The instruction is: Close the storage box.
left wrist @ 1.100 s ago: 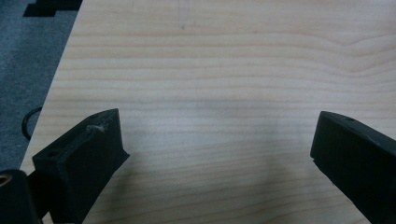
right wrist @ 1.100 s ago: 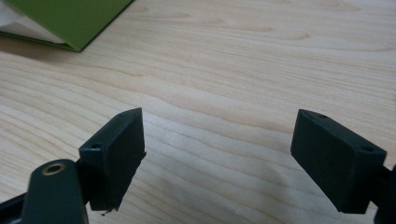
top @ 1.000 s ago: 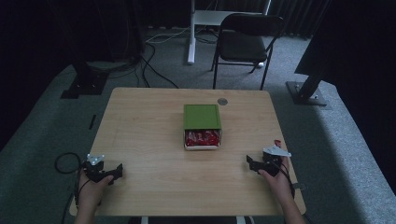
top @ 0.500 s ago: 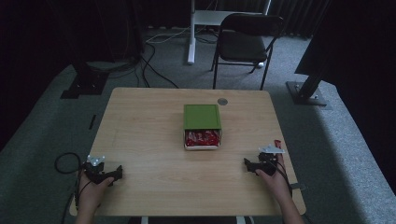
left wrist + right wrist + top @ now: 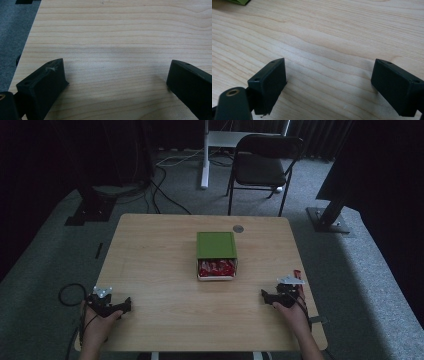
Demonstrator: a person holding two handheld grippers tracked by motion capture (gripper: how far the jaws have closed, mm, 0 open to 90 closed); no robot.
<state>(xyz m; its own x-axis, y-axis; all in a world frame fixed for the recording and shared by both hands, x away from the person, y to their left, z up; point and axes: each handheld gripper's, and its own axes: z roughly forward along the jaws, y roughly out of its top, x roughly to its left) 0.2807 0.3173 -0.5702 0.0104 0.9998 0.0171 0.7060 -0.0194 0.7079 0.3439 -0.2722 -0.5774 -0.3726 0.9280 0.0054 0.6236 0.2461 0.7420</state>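
While parked at lower corners, held left tool (image 5: 126, 304) and right tool (image 5: 263, 295) wide, empty, right just opened; seemed best to approach mid-frame green box (image 5: 215, 245) squarely.

I'm working in what looks like a dim lab or studio: a bare wooden table (image 5: 160, 270) on grey carpet (image 5: 45, 250), cables (image 5: 165, 185) trailing across it, equipment stands (image 5: 327, 215) and a folding chair (image 5: 262, 167) behind.
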